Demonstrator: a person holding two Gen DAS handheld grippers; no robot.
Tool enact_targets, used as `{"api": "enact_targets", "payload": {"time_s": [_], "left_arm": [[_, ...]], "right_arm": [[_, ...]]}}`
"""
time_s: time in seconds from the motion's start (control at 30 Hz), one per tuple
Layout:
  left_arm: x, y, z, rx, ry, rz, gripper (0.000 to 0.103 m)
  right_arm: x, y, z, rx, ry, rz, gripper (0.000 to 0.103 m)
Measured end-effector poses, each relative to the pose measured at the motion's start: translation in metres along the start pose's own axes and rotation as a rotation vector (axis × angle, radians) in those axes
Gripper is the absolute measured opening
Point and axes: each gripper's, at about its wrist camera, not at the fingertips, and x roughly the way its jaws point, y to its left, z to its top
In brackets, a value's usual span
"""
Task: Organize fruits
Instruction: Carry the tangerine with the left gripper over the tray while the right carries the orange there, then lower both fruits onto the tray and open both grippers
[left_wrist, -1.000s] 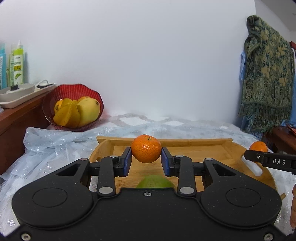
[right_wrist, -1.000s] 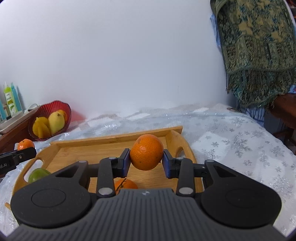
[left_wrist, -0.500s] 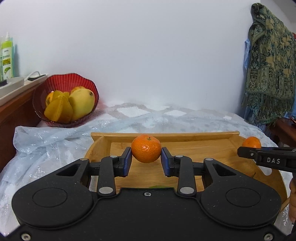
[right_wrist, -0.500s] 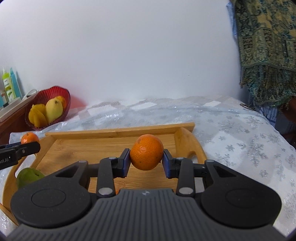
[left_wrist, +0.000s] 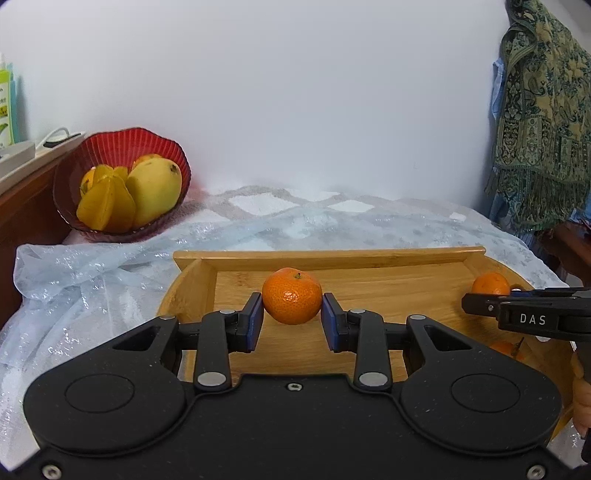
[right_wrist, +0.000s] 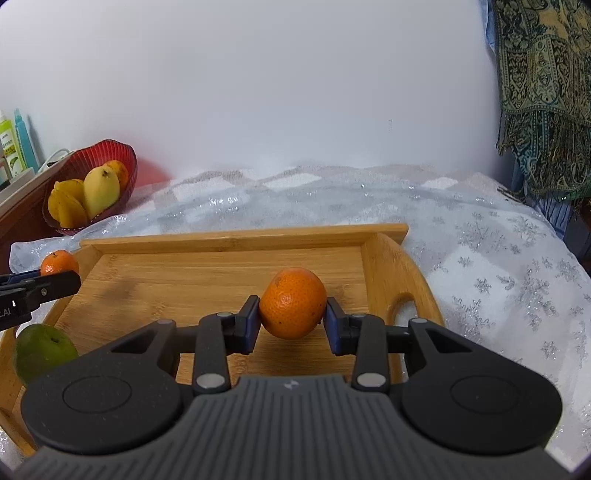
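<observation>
In the left wrist view, the left gripper (left_wrist: 291, 317) was clamped on a small mandarin (left_wrist: 291, 301), its blue pads pressed against either side of the fruit at the centre of the frame. Behind and beneath it lay the wooden tray (left_wrist: 332, 256), resting on a glittery cloth (left_wrist: 110, 273). At the right edge of that view, the right gripper (left_wrist: 480, 304) reached in, with its own orange fruit showing just above its tips.

In the right wrist view, the right gripper gripped a second mandarin (right_wrist: 293, 308) at mid-frame, pads tight on both flanks, over the right part of the tray near its cut-out handle (right_wrist: 404, 308). A green mango (right_wrist: 42, 349) lay on the tray at the lower left of that frame. Another orange fruit (left_wrist: 504, 349) sat partly hidden on the tray at the right of the left wrist view.

In the upper left of both views, a red bowl (left_wrist: 110, 146) stood beside the wall, holding a yellow mango (left_wrist: 155, 188) and a starfruit (left_wrist: 105, 203).
</observation>
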Motion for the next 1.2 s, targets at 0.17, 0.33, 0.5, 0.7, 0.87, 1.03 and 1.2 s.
{"api": "enact_targets", "payload": {"time_s": [0.17,0.33,0.5,0.7,0.87,1.03,1.2], "left_arm": [[0.007,0.002,0.0,-0.011,0.026,-0.001,0.031],[0.012,0.004,-0.001,-0.023,0.05,0.003,0.031],[0.016,0.007,-0.003,-0.041,0.068,-0.003,0.031],[0.019,0.008,-0.005,-0.047,0.091,-0.004,0.031],[0.02,0.008,-0.005,-0.058,0.096,-0.005,0.032],[0.021,0.009,-0.005,-0.067,0.098,-0.008,0.032],[0.022,0.012,-0.005,-0.087,0.107,-0.016,0.032]], "right_arm": [[0.003,0.001,0.001,-0.002,0.01,0.002,0.04],[0.004,0.001,0.001,-0.001,0.018,-0.003,0.041],[0.005,0.0,0.001,0.004,0.023,-0.004,0.041],[0.006,0.0,0.001,0.006,0.025,-0.007,0.041],[0.006,0.0,0.001,0.006,0.024,-0.008,0.041],[0.005,0.0,0.001,0.01,0.024,-0.007,0.042],[0.005,0.0,0.0,0.011,0.02,-0.005,0.045]]}}
